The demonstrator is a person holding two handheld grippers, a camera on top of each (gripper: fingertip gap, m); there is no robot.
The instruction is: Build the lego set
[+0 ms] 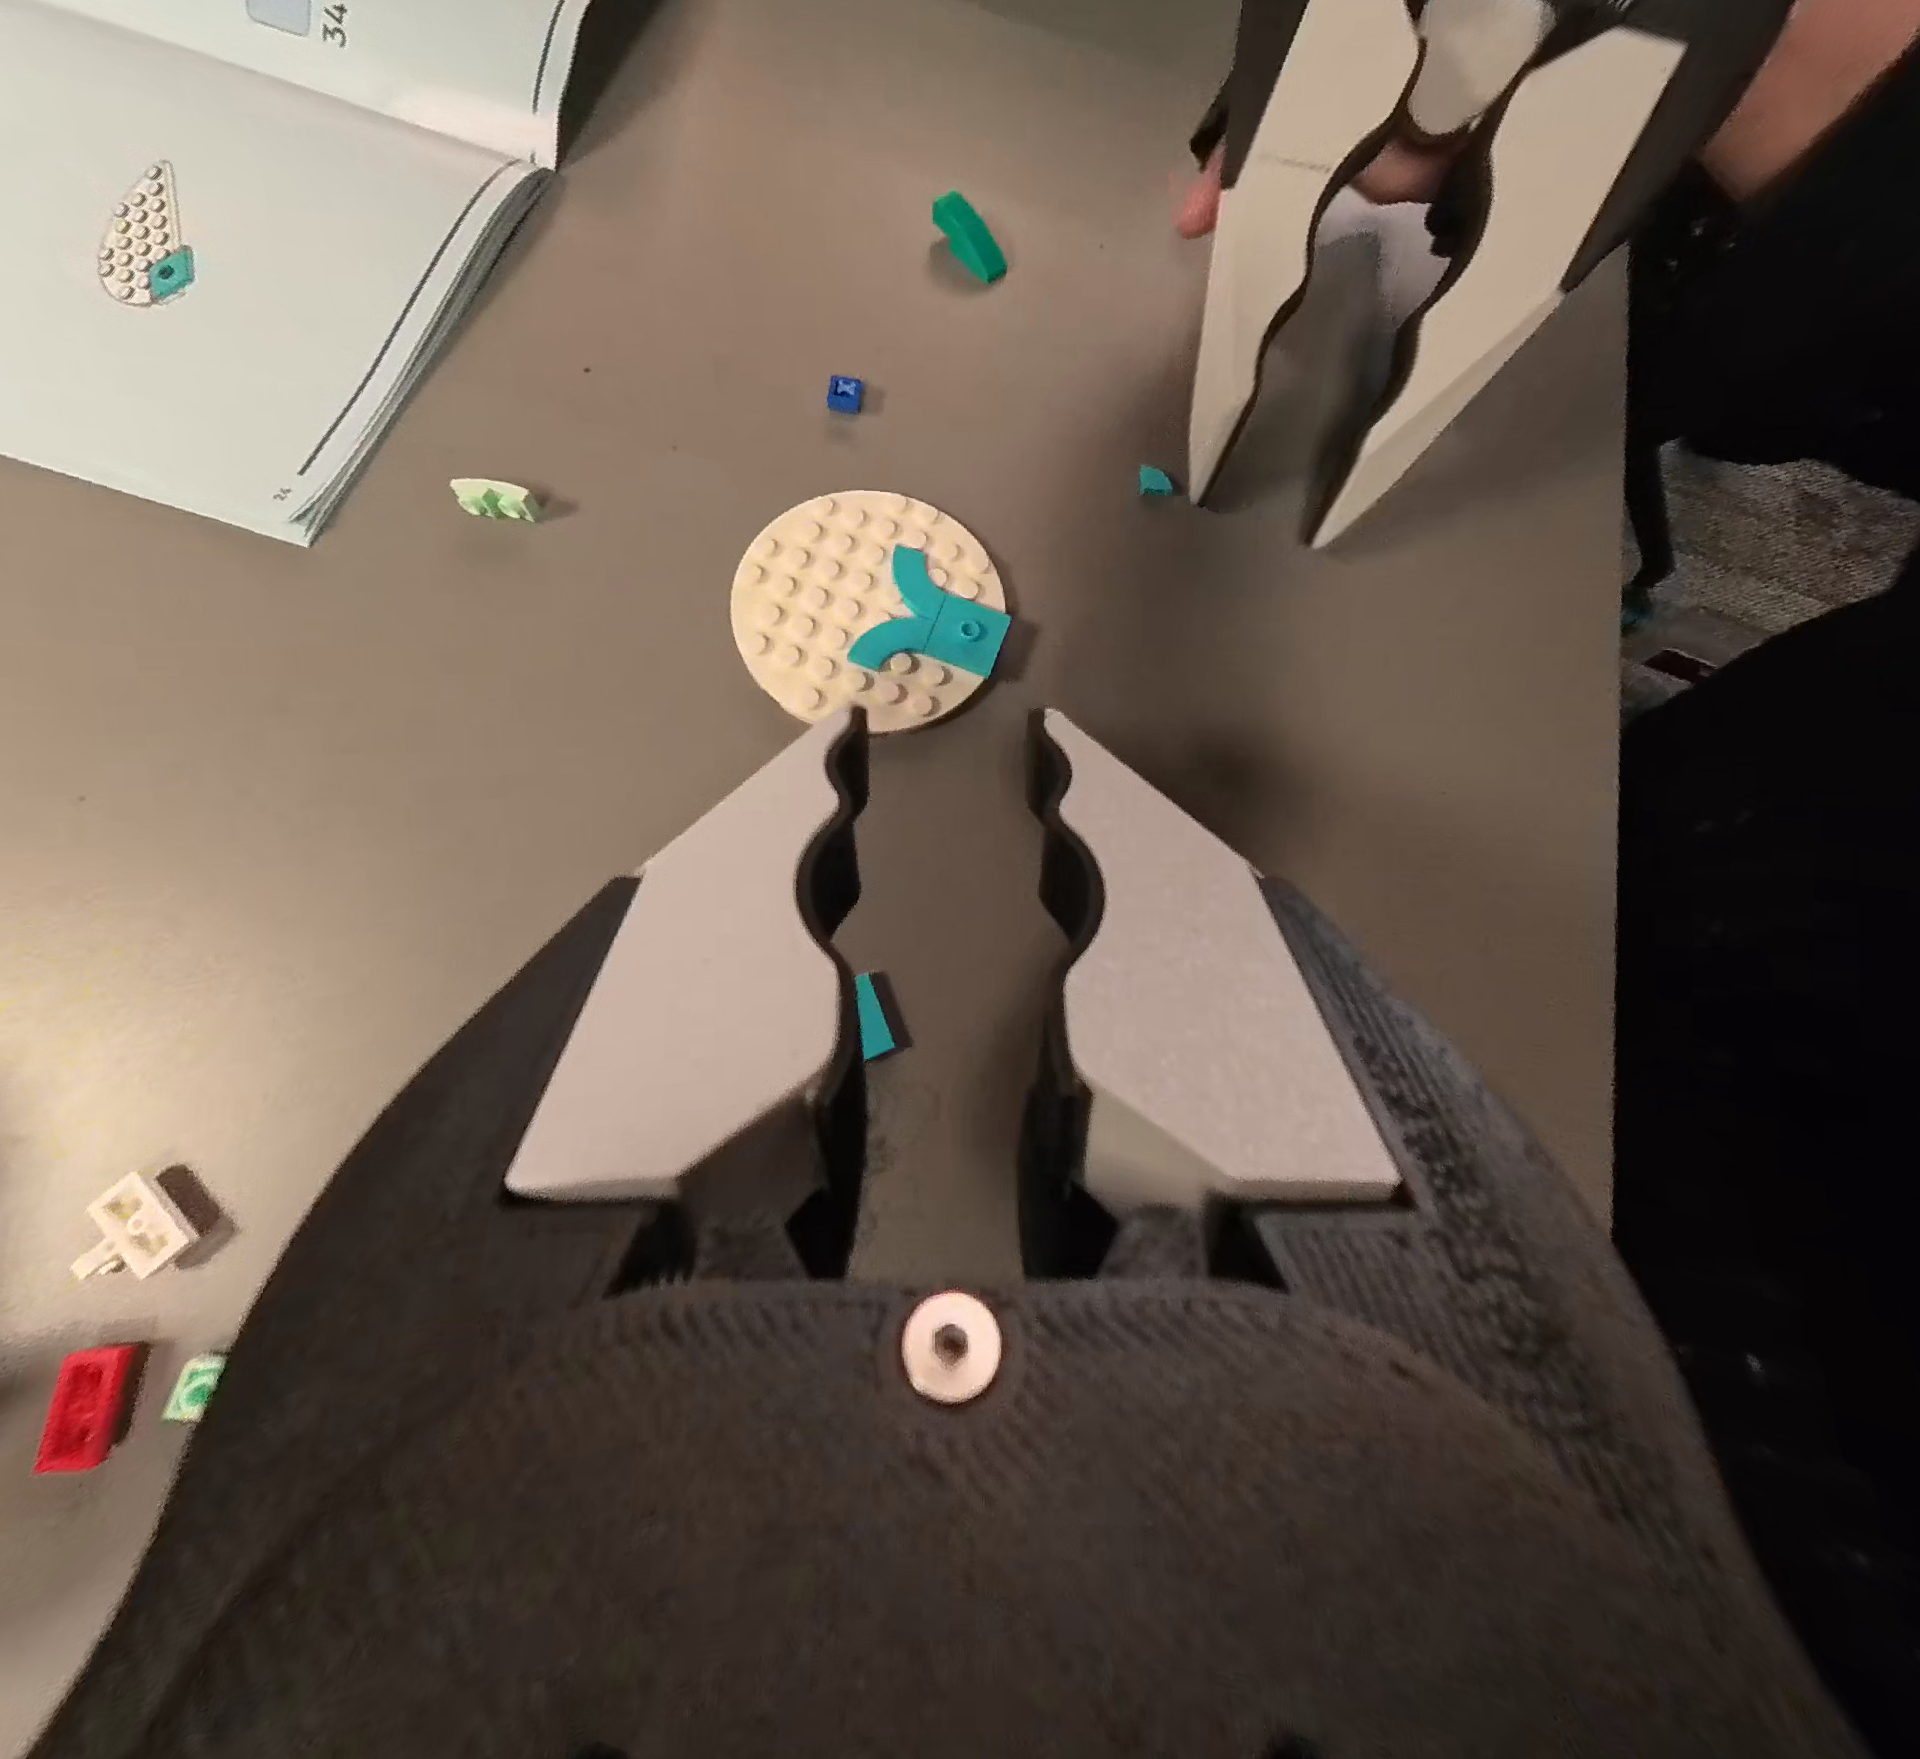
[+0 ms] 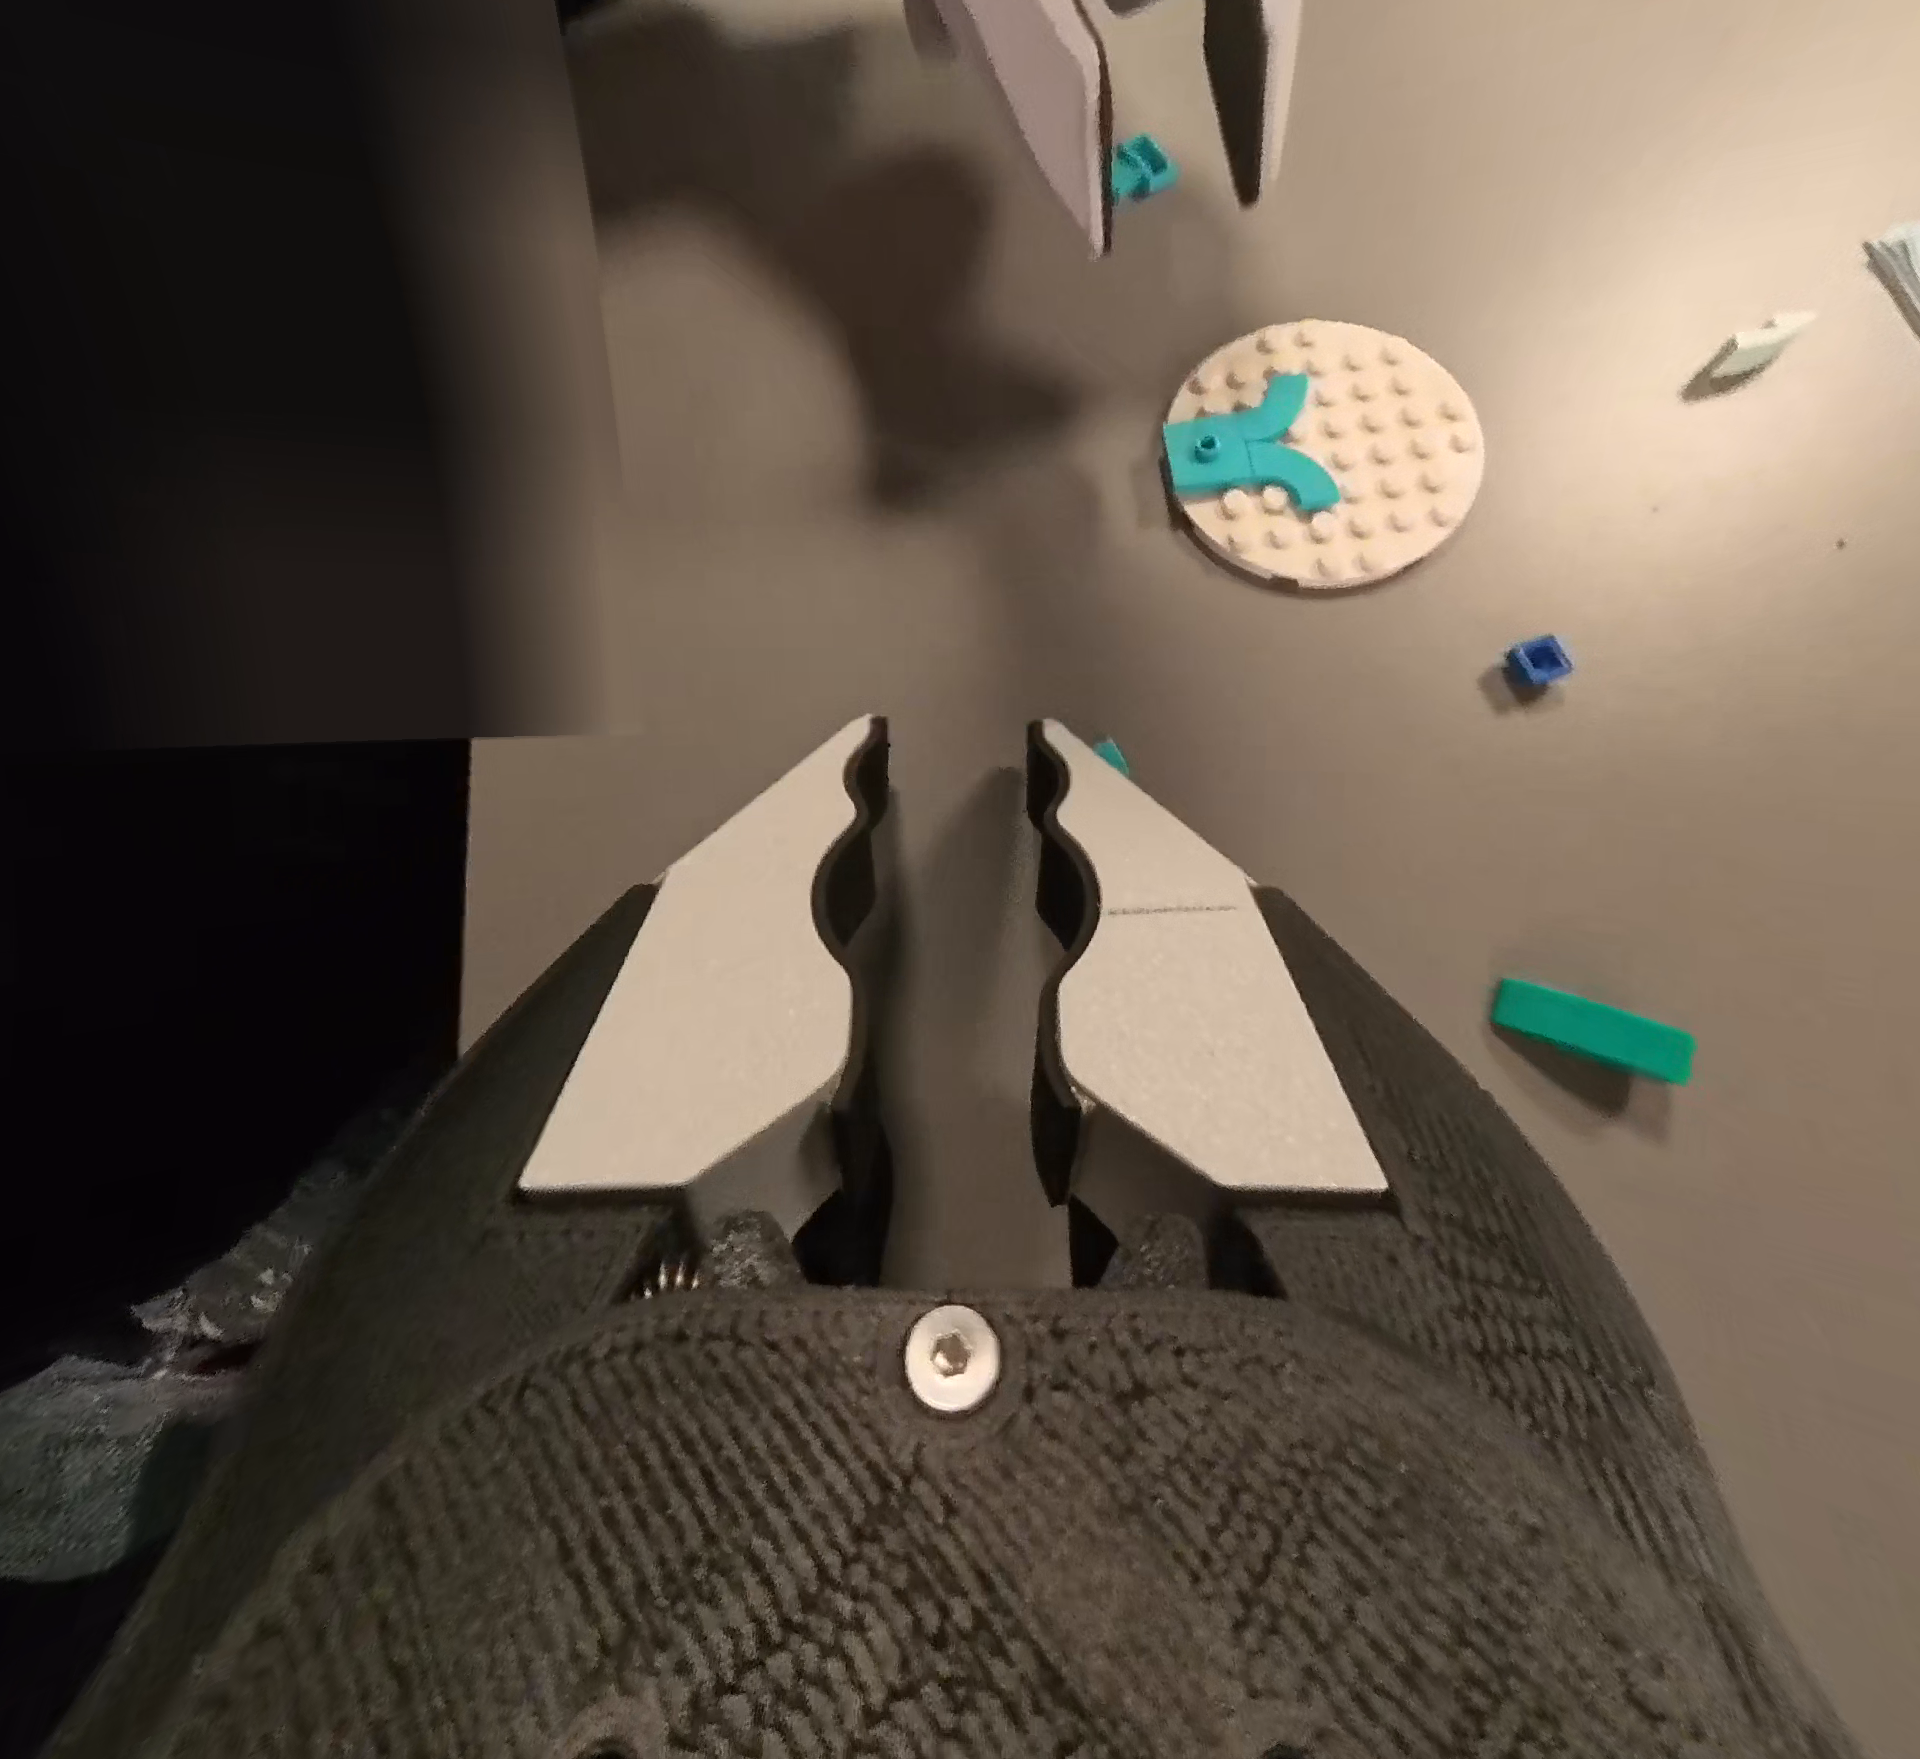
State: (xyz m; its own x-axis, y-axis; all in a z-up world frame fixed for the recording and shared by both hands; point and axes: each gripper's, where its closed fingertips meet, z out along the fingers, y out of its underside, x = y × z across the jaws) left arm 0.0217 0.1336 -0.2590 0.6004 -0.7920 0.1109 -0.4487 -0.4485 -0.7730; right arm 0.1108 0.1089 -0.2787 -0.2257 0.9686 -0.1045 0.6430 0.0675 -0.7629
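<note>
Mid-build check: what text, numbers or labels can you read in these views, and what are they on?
I will not quote writing, only place it.
Instruction booklet, open pages: large printed step numbers beside part diagrams.
Its lower page corner: a tiny number, too small to read.
Round plate, left gripper, right gripper: no writing visible.

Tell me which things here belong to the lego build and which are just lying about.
Build: round cream studded plate with teal curved pieces; open instruction booklet; loose bricks: green curved slope, small blue cube, teal wedge.
Lying about: dark fabric beside the grey table.
</note>
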